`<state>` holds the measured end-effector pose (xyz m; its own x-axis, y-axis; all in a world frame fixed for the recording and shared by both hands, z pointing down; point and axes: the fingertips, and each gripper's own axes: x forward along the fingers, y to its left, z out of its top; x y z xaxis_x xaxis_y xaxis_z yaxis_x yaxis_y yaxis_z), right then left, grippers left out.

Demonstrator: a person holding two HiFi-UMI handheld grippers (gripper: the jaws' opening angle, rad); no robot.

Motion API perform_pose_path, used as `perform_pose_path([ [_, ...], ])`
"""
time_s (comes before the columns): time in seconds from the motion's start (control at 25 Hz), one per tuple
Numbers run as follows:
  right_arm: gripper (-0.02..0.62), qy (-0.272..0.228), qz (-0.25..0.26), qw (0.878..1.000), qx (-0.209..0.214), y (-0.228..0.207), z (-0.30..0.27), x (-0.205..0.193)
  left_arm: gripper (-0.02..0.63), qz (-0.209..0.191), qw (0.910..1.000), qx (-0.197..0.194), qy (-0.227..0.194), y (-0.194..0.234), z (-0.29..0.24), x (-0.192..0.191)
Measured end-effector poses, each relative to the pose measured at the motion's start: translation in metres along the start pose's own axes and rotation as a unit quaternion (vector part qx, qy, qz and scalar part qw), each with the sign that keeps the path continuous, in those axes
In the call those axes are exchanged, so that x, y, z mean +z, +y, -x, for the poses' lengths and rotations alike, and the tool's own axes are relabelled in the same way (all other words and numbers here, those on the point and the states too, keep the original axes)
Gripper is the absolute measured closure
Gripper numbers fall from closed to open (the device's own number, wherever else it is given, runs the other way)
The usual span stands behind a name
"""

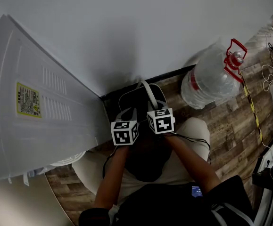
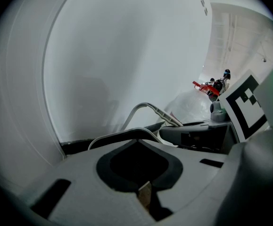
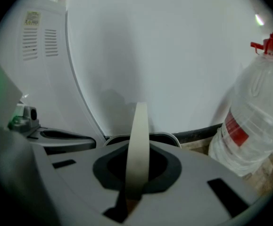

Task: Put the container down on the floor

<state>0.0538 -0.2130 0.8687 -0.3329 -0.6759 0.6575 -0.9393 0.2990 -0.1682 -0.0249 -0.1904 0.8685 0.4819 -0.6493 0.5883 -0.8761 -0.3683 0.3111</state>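
Container shown low at the wall, betw. white appliance and water bottle, just in front of the person's knees. Its handle is raised upright and is clamped in the R tongs. L tongs are seen narrow, nothing betw. them, held just beside the rim. Floor contact cannot be confirmed: the base is hidden under grippers and arms. Progress is judged late-stage, i.e. container brought approx. to floor level at its spot. Left to do: base to be settled (if not yet down), handle to be released, R tongs to be drawn clear.
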Motion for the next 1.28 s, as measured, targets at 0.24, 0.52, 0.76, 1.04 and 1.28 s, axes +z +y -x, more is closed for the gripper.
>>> perform_pose_path([
  [0.24,0.565,0.0,0.008,1.0,-0.009,-0.013,-0.001,-0.001,0.591,0.001,1.0,-0.001,0.004,0.0,-0.005,-0.004],
  [0.52,0.565,0.023,-0.002,1.0,-0.015,-0.034,-0.004,-0.006,0.591,0.007,0.9998,-0.014,0.007,-0.009,-0.013,-0.007],
  [0.76,0.563,0.048,-0.013,0.999,-0.02,-0.056,-0.003,-0.014,0.591,0.012,0.9995,-0.027,0.01,-0.019,-0.021,-0.009],
  [1.04,0.563,0.061,-0.027,0.997,-0.031,-0.072,-0.006,-0.02,0.591,0.014,0.9993,-0.031,0.014,-0.019,-0.024,-0.017],
  [1.28,0.563,0.071,-0.036,0.996,-0.044,-0.087,-0.01,-0.028,0.591,0.014,0.999,-0.042,0.011,-0.026,-0.03,-0.017],
])
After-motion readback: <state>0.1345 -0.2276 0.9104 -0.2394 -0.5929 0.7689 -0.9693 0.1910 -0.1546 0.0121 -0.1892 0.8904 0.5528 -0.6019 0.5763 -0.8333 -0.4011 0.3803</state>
